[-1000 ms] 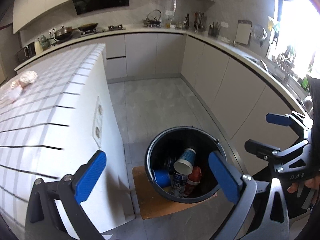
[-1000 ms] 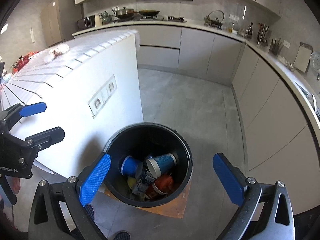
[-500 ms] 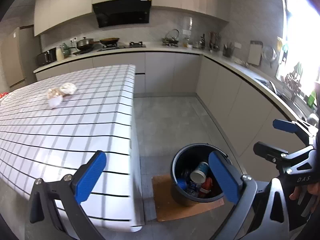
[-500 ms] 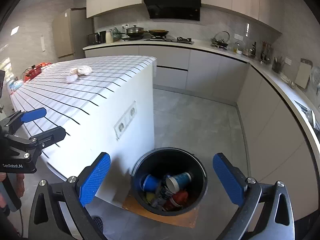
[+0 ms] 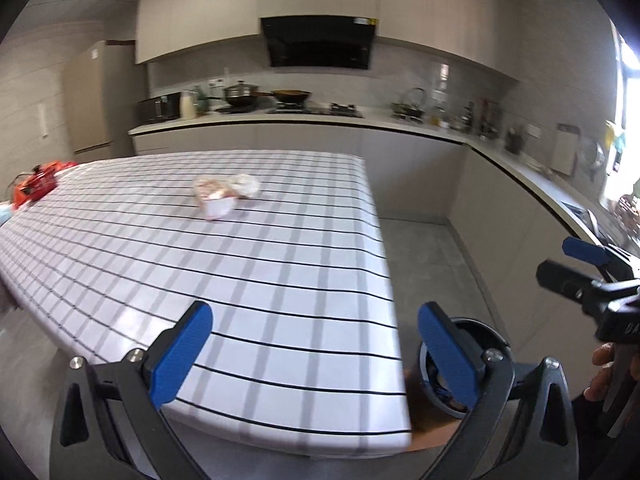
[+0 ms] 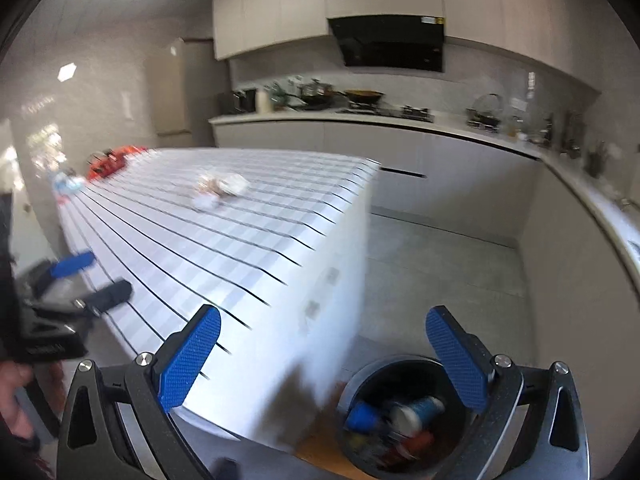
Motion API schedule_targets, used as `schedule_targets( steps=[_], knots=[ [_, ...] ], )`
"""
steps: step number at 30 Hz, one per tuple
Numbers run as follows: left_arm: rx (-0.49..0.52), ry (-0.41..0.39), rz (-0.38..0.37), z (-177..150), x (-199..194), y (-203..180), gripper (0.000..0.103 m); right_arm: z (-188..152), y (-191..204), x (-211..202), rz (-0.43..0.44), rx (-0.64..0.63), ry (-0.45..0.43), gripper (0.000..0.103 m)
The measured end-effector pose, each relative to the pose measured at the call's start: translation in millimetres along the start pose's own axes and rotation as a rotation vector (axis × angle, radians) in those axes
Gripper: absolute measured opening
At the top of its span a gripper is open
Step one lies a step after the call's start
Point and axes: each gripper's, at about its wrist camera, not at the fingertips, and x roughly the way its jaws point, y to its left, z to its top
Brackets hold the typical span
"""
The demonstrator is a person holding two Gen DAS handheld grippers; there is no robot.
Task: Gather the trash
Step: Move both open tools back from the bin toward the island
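Observation:
Crumpled trash, a pinkish wrapper and white paper (image 5: 224,194), lies on the far middle of the checked table (image 5: 280,280); it also shows in the right wrist view (image 6: 220,188). My left gripper (image 5: 316,352) is open and empty above the table's near edge. My right gripper (image 6: 324,360) is open and empty above the table's corner. The black trash bin (image 6: 400,416) stands on the floor by the table's corner, holding cups and cans; in the left wrist view the bin (image 5: 480,332) is half hidden behind my right finger.
Red items (image 5: 38,182) sit at the table's far left end. Kitchen counters (image 5: 400,124) run along the back and right walls. The right gripper (image 5: 592,280) shows in the left wrist view; the left gripper (image 6: 76,280) shows in the right wrist view.
Both grippers have risen and tilted up from looking down into the bin to looking across the table top. The table trash has come nearer the middle of both views.

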Motion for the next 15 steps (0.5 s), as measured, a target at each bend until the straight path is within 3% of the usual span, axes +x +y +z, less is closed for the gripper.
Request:
schedule_targets(
  steps=[4, 15],
  knots=[
    [-0.045, 0.000, 0.047, 8, 10, 33, 0.103, 18, 25, 30, 0.040, -0.020, 0.038, 0.103],
    [-0.097, 0.053, 0.064, 43, 105, 106, 0.102, 64, 62, 139, -0.032, -0.087, 0.108, 0.103]
  ],
)
